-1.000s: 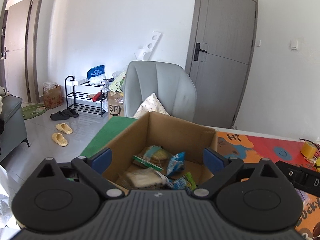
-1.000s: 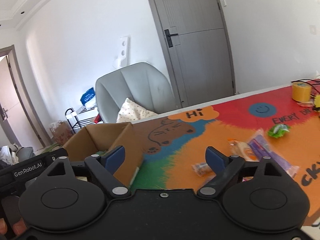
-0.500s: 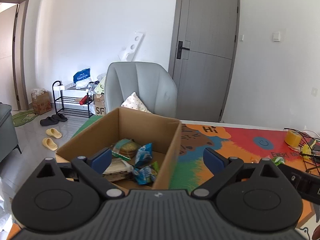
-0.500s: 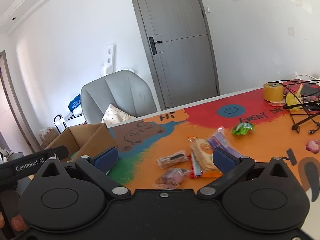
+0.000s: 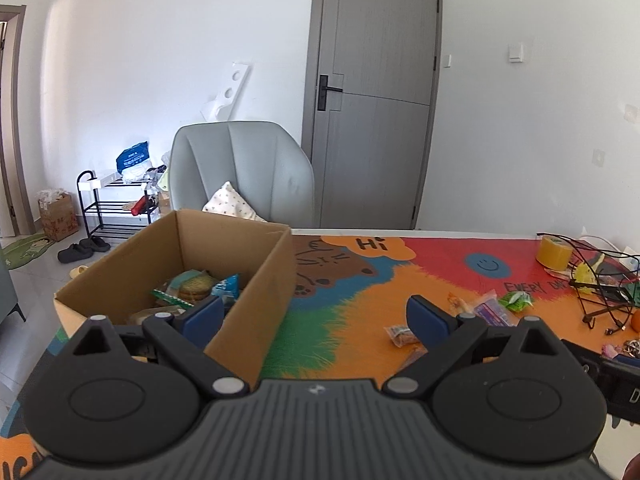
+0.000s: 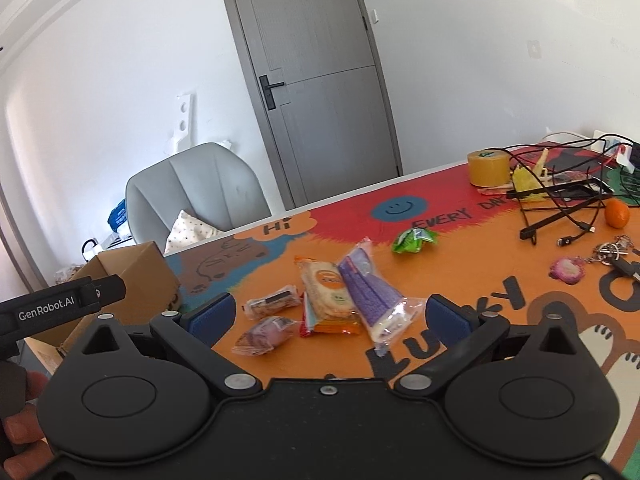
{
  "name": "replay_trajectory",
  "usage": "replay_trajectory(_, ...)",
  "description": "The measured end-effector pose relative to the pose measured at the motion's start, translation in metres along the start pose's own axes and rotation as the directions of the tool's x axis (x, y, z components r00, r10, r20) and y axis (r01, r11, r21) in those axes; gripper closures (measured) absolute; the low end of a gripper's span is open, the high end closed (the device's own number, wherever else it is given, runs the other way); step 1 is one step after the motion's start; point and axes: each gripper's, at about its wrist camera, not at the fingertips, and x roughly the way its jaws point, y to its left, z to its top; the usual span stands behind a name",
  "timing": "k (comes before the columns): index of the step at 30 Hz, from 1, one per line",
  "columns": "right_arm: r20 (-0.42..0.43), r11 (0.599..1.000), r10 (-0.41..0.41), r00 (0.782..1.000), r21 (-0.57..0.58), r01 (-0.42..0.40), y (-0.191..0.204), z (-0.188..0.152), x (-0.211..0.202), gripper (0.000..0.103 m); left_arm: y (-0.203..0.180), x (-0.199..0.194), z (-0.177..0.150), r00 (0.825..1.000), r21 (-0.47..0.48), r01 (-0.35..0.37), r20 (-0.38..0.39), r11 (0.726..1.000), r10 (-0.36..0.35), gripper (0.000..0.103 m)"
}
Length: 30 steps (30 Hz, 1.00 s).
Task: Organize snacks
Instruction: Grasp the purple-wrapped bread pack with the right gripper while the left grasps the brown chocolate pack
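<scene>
My right jaws (image 6: 328,316) wide open, just opened, empty; left jaws (image 5: 316,316) open, empty. Snacks (image 6: 332,300) loose on worktop (image 6: 460,280), right of box (image 5: 256,264). Advice: lower right jaws over purple pack (image 6: 370,292), pinch single pack only.

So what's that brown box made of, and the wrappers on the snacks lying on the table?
The brown box looks like plain matte cardboard: raw tan walls with thin cut edges. The purple snack pack and green packet seem to be thin plastic film, glossy and crinkled, with clear sealed ends catching the light.
</scene>
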Motion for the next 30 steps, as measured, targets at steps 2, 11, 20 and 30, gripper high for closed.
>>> replay_trajectory(2, -0.002, 1.000, -0.005, 1.000, 0.009, 0.005, -0.006, -0.001, -0.001, 0.000, -0.005, 0.002, -0.001, 1.000, 0.005, 0.010, -0.005, 1.000, -0.010, 0.006)
replay_trajectory(11, -0.013, 0.999, -0.020, 1.000, 0.032, 0.021, -0.027, -0.004, 0.008, 0.003, -0.025, 0.018, -0.009, 0.998, 0.018, 0.052, -0.036, 0.998, -0.051, 0.006)
replay_trajectory(20, -0.052, 0.998, -0.021, 0.998, 0.062, 0.024, -0.044, -0.005, 0.030, 0.016, -0.039, 0.046, -0.015, 0.996, 0.037, 0.050, -0.081, 0.998, -0.047, 0.006)
replay_trajectory(30, -0.076, 0.997, -0.038, 0.996, 0.068, 0.043, -0.051, 0.001, 0.060, 0.025, -0.058, 0.077, -0.021, 0.989, 0.057, 0.071, -0.134, 0.996, -0.063, 0.006)
